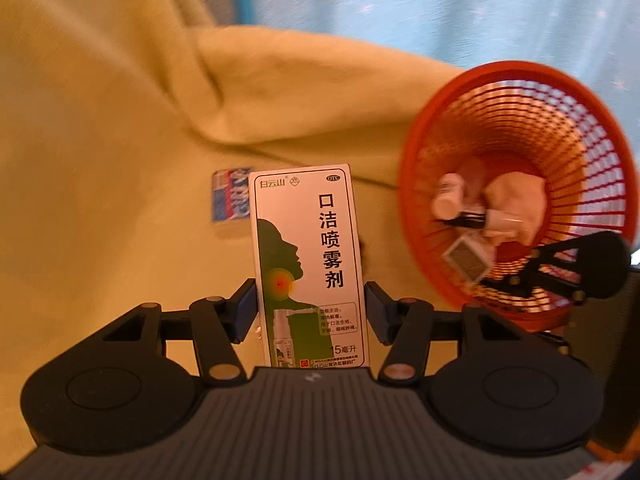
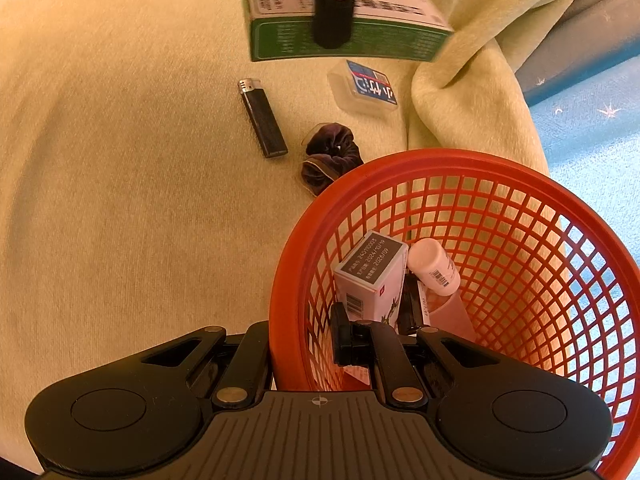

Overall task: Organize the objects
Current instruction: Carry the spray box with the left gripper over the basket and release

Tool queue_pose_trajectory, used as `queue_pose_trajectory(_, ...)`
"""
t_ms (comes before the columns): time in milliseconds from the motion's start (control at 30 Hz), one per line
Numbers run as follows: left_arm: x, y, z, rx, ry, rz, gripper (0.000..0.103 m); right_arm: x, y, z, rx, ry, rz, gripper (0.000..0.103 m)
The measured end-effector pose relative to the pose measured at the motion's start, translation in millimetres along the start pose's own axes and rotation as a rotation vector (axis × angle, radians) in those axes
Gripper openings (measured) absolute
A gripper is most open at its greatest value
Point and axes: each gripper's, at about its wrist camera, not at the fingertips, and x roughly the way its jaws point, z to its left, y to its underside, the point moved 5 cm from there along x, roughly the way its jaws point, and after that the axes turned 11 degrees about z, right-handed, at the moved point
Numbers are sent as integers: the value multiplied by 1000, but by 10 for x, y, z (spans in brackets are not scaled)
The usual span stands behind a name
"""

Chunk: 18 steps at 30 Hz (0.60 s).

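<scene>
Underneath, a rumpled yellow blanket [image 2: 120, 200] beside blue carpet [image 2: 592, 152].

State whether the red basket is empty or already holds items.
Holds items. The red basket contains a grey-topped carton and a white bottle; the right gripper clamps its rim.

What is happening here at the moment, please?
A person is tidying small things into a red basket. The left gripper holds a green and white spray box above the blanket. The right gripper clamps the basket's rim. A lighter and scrunchie lie outside.
</scene>
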Motion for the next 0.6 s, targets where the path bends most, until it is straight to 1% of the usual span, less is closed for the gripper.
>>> queue_pose_trajectory(100, -82, -73, -126, 58, 28, -17, 52, 1, -1, -4, 0, 0, 0, 7)
queue_pose_trajectory(200, -163, -172, -258, 97, 79, -30, 52, -3, -1, -11, 1, 0, -1, 7)
queue_pose_trajectory(333, -216, -324, -446, 149, 164, -18, 52, -5, -2, -16, 2, -1, -3, 7)
queue_pose_trajectory(433, -224, -455, -585, 165, 227, -16, 52, -7, -4, -21, 3, -1, -3, 7)
queue_pose_trajectory(533, -173, -580, -731, 203, 267, 8, 52, -15, -5, -33, 7, -3, -6, 6)
queue_pose_trajectory(600, -152, -675, -807, 208, 298, 4, 51, -19, -7, -40, 8, -4, -7, 6)
